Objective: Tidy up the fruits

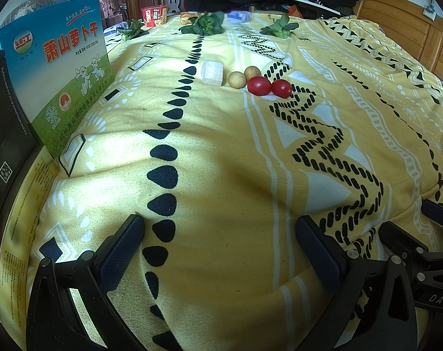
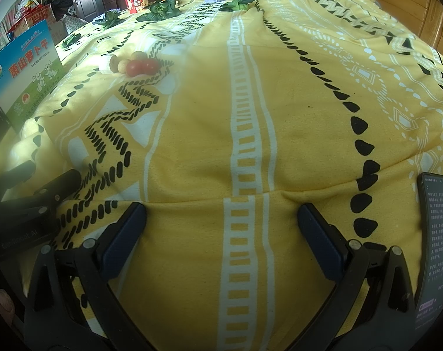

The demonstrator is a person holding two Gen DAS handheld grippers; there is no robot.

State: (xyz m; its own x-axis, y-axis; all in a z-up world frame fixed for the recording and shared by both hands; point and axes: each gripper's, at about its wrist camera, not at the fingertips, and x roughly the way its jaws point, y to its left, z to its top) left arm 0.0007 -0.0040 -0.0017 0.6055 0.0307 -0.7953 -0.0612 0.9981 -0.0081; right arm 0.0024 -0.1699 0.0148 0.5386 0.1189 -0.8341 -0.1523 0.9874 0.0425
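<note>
Two red tomatoes [image 1: 268,86] lie side by side on the yellow patterned blanket [image 1: 221,161], with two small tan round fruits [image 1: 243,76] just behind them and a white foam block [image 1: 212,72] to their left. The same cluster shows far left in the right wrist view [image 2: 136,65]. My left gripper [image 1: 220,251] is open and empty, low over the blanket, well short of the fruits. My right gripper [image 2: 221,239] is open and empty, further right on the blanket.
A blue and green carton [image 1: 60,73] stands at the left edge. Leafy greens [image 1: 207,23] and a red instant-noodle cup [image 1: 154,14] lie at the far end. A phone [image 2: 435,239] lies at the right. Clothes pile behind; a wooden headboard [image 1: 411,35] is at right.
</note>
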